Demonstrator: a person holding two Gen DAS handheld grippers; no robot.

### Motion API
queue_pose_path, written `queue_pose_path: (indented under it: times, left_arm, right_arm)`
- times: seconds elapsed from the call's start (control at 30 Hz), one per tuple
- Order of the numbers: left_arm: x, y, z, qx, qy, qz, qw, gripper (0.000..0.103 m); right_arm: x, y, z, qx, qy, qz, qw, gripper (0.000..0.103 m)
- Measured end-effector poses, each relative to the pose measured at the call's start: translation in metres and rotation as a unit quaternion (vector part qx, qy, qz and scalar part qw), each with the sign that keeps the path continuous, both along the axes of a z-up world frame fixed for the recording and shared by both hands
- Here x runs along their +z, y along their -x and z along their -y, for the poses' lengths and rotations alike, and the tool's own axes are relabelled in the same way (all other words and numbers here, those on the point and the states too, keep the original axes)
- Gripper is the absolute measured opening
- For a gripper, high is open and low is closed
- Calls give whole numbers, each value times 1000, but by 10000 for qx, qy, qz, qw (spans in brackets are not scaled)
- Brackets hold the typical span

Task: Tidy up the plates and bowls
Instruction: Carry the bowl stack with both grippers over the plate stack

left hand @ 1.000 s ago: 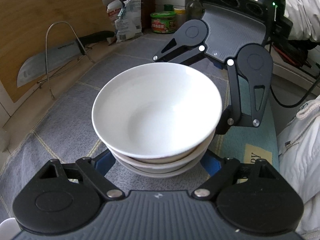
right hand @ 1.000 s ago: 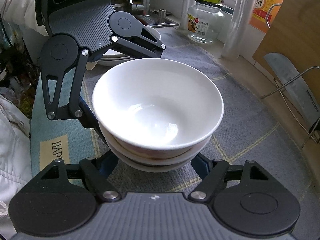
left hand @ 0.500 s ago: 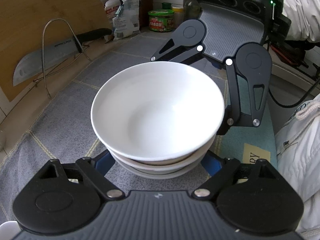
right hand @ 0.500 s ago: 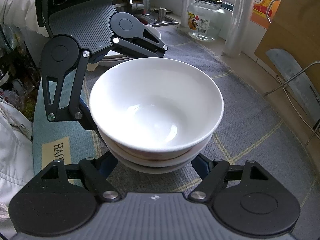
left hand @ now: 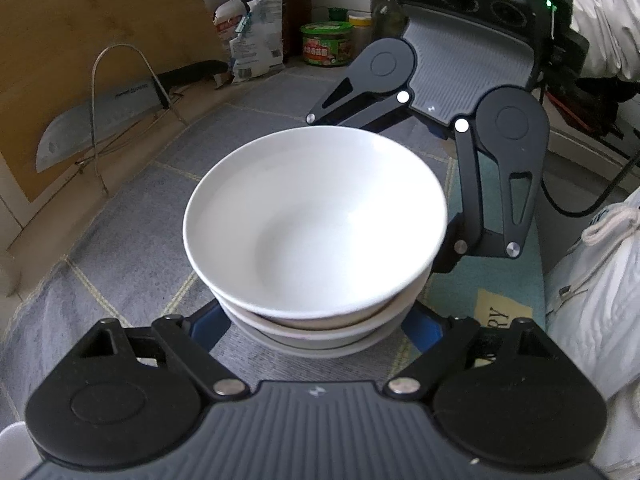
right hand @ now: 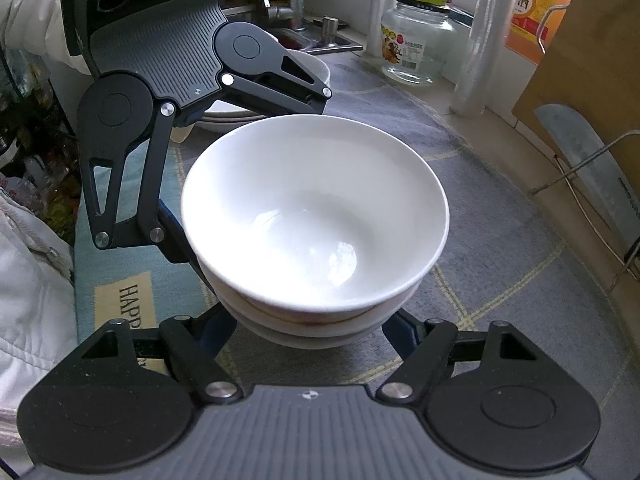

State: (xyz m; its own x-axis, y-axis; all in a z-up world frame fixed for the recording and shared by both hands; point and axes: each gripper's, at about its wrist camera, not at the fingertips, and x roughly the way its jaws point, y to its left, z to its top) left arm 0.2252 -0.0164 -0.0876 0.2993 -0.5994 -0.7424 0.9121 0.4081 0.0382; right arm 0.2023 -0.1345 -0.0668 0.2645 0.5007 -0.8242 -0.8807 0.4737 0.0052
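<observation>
On the grey mat (left hand: pixel 132 248): stack of white bowls (left hand: pixel 316 220)
Left gripper (left hand: pixel 316 320): jaws clamped on the stack's sides
Right gripper (right hand: pixel 312 320): jaws clamped on it opposite

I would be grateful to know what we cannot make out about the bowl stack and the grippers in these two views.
- Left wrist: the left gripper fingertips, hidden under the bowl stack; contact unclear.
- Right wrist: the right gripper fingertips, likewise hidden under the bowls.
- Both views: the stack's base, so whether it rests on the mat is unclear.
- Right wrist: the plates, mostly behind the left gripper.
</observation>
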Motion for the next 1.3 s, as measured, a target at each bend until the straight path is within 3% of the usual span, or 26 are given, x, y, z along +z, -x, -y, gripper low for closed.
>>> queue_pose_path:
  times: [0.3,0.63,0.9,1.3]
  left_arm:
    - [19,18,-16,364,81,198,9991,91]
    - [43,43,-60,1049,42,451,9934,91]
    - [49,55,-106,1563,-56,578,9860,91]
    - [45,39,-167,1873,-118,708,9797,91]
  right_arm:
    - [21,4,-20,365,115,195,9991,83]
    - [43,-1,-74,1073,149,458,9931,83]
    - [46,-12,-129,1548,113,589,9861,83]
    - [41,-42,-199,1796,158,715,9810,83]
